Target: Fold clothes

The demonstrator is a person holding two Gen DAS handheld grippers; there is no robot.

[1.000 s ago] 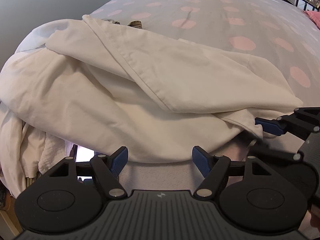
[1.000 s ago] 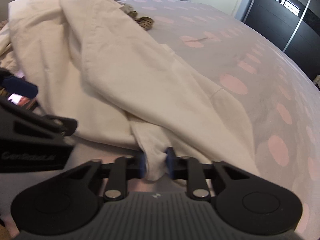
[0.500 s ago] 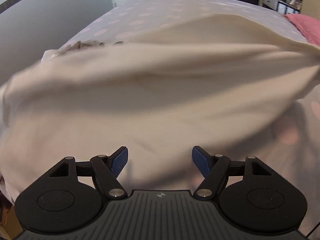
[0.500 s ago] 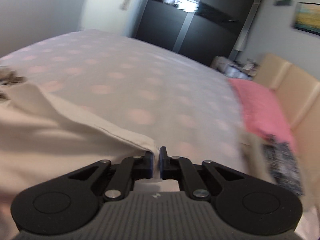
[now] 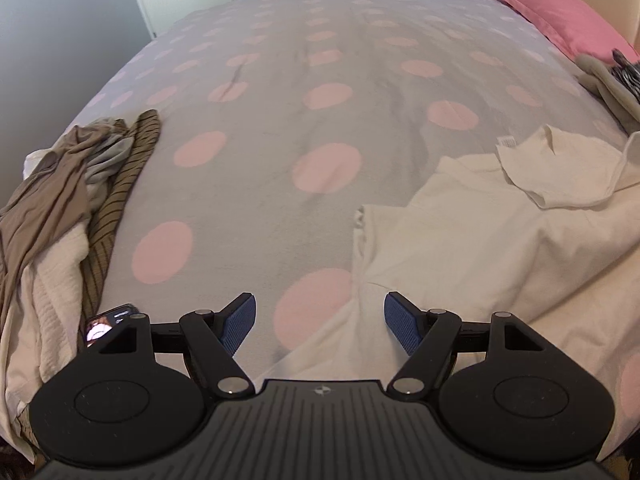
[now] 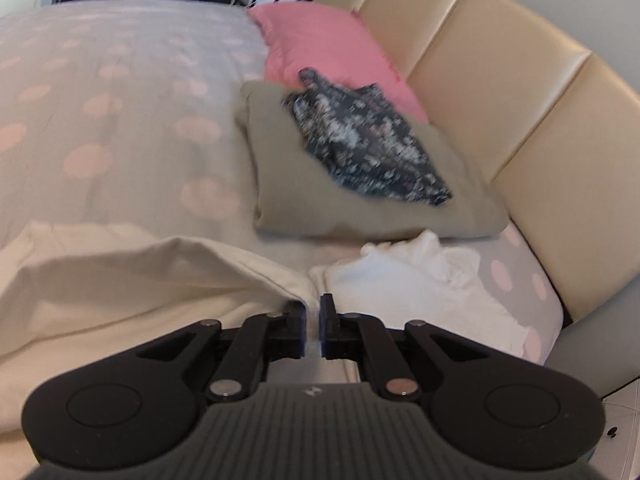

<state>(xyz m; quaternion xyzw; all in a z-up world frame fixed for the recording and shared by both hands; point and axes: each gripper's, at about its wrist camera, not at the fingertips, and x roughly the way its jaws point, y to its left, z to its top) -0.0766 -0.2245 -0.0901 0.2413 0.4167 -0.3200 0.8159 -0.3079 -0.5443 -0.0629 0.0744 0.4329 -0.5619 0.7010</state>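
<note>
Here the right hand-held gripper (image 6: 313, 322) pinches the cream garment (image 6: 140, 280) — left hand-held gripper (image 5: 320, 322) spread wide.

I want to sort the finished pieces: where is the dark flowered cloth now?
In the right wrist view, the dark flowered cloth lies upper centre on a folded olive garment, beside the pink pillow, near the headboard.

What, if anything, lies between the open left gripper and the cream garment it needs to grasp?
Nothing visible does. The left gripper is open over the dotted bedspread, and the cream garment already reaches between its fingers. The pile of clothes lies off to the left. The right gripper pinches another edge.
</note>
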